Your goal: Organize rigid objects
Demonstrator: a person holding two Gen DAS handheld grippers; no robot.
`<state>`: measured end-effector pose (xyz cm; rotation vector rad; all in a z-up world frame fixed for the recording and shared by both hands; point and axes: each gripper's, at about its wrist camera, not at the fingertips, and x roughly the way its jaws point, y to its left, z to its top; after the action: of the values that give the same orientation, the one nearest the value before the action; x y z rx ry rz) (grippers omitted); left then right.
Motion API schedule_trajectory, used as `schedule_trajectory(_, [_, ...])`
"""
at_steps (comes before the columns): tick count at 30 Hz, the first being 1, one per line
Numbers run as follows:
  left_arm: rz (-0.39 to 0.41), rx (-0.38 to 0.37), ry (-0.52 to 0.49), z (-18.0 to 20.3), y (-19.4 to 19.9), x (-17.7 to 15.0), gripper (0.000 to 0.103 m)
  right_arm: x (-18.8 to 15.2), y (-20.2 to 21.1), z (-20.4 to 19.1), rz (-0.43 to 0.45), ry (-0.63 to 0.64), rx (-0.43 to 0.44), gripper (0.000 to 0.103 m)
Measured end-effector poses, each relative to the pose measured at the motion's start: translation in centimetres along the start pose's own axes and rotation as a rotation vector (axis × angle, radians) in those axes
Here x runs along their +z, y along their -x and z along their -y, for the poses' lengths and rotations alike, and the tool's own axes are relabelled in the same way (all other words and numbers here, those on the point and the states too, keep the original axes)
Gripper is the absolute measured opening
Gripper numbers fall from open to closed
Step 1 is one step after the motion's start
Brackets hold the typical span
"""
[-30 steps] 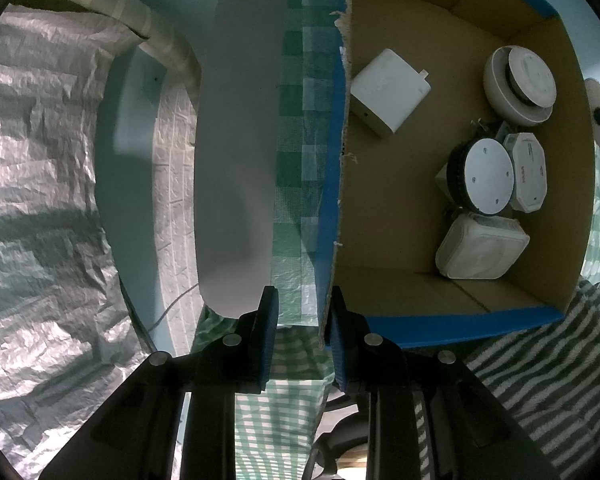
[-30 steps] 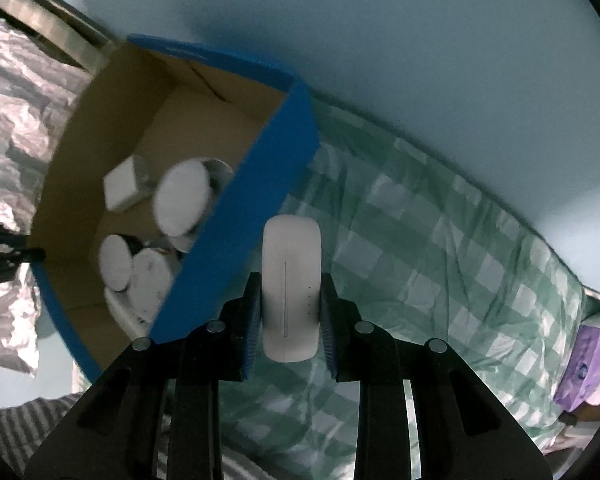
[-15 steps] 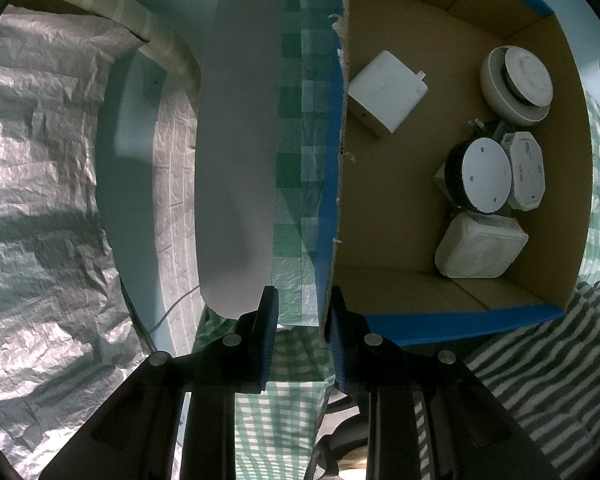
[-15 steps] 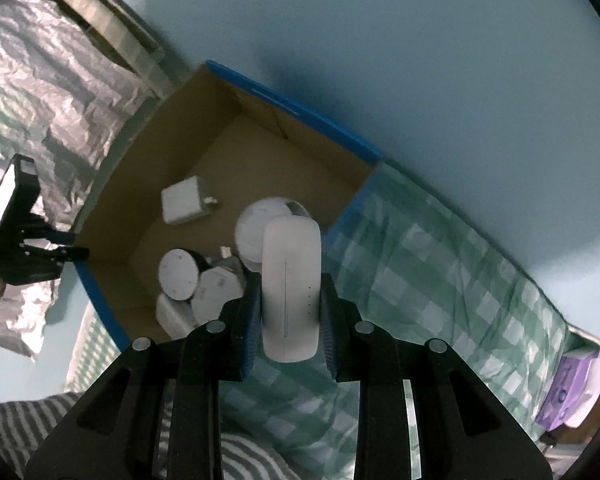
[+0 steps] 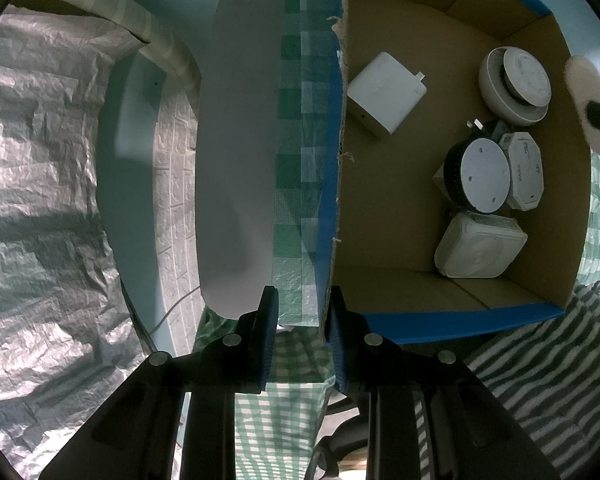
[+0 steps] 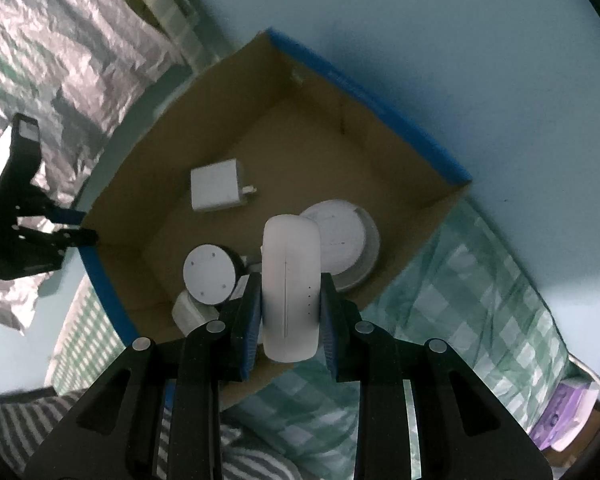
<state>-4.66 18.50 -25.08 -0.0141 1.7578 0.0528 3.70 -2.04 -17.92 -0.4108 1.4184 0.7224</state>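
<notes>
Cardboard walls edged in blue made up the open box (image 6: 380,148) that filled the middle of the right wrist view and the right half of the left wrist view. The right gripper (image 6: 288,304) sat at the lower centre of its own frame, its blue pads clamped on the flat sides of a white oval device (image 6: 290,280) that stood on edge between them, above the box's near right corner. In the left wrist view that same device showed only as a blurred white shape at the far right edge.

The left gripper (image 5: 302,316) held a narrow gap at the lower centre of its frame, with the torn near wall of the box passing between the pads; the right pad lay against the cardboard, the left pad stood slightly off it, so whether it truly gripped could not be told.

Inside the box, a white square charger (image 5: 384,92) lay apart toward the upper left of the floor. Along the right side sat a round white dish-shaped unit (image 5: 514,86), a black-rimmed disc (image 5: 480,176), an octagonal white piece (image 5: 526,170) touching that disc, and a rounded square white case (image 5: 480,246) just below them.

Green checked cloth (image 6: 480,280) lay under the box, with crinkled silver sheeting (image 5: 40,200) filling the left of the frame.
</notes>
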Motion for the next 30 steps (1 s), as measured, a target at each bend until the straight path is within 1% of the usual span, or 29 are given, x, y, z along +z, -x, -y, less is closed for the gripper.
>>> schedule_trajectory(6, [0.0, 0.0, -0.001, 0.0, 0.0, 0.0, 0.025, 0.4, -2.0, -0.9, -0.031, 0.005, 0.011, 0.025])
schedule_trajectory(9, [0.0, 0.001, -0.001, 0.0, 0.0, 0.0, 0.025, 0.6, -2.1, -1.0, -0.016, -0.001, 0.015, 0.026])
schedule_trajectory(13, [0.0, -0.002, 0.001, 0.0, 0.0, 0.0, 0.025, 0.7, -1.4, -1.2, 0.012, -0.004, 0.028, 0.029])
schedule_trajectory(14, [0.0, -0.002, -0.001, 0.1, 0.0, 0.0, 0.025, 0.8, -1.2, -1.2, 0.018, -0.005, 0.026, 0.032])
schedule_trajectory(22, [0.009, 0.013, 0.002, 0.4, 0.4, 0.1, 0.025, 0.5, 0.7, -0.8, 0.052, -0.042, 0.011, 0.036])
schedule_trajectory(25, [0.031, 0.031, 0.004, 0.8, 1.3, 0.0, 0.025, 0.2, 2.0, -0.4, 0.077, -0.074, -0.003, 0.042])
schedule_trajectory(28, [0.079, 0.024, 0.006, 1.5, 3.0, -0.2, 0.027, 0.1, 3.4, -0.1, 0.108, -0.1, -0.018, 0.049])
schedule_trajectory(30, [0.107, 0.012, 0.009, 2.0, 4.0, -0.4, 0.027, 0.0, 4.6, 0.2, 0.136, -0.125, -0.022, 0.055])
